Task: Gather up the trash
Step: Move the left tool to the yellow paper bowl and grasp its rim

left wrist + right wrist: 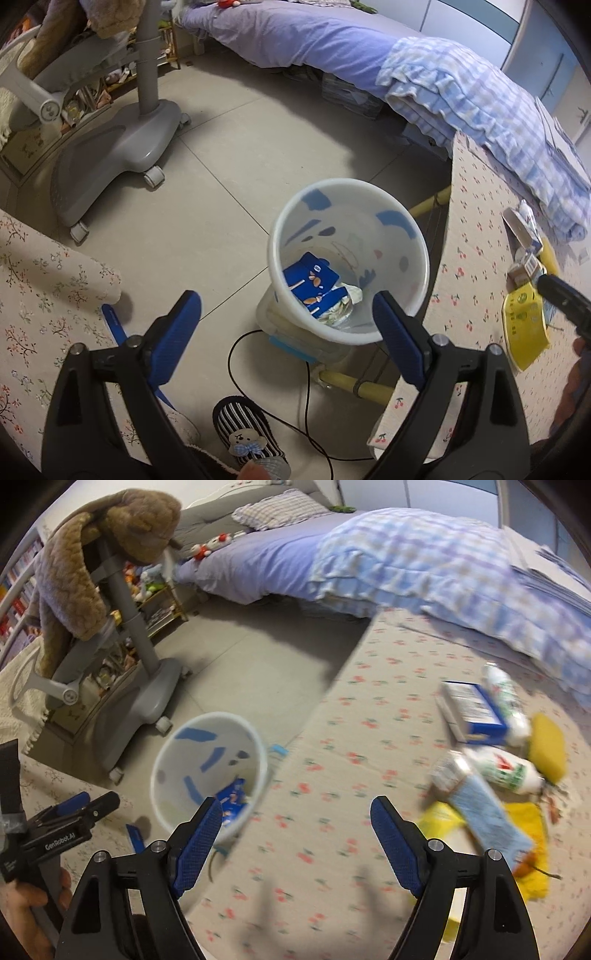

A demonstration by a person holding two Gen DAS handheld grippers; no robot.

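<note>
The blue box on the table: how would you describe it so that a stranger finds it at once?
Start at the cherry-print table beside the bed. On its far side, near the quilt, litter lies in a cluster. The blue box is the only hard-edged carton there, lying against a white bottle.

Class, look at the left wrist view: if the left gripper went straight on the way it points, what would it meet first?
Probably the white bin: the open left gripper aims into its mouth, toward the blue wrapper inside. Depth is hard to judge.
</note>
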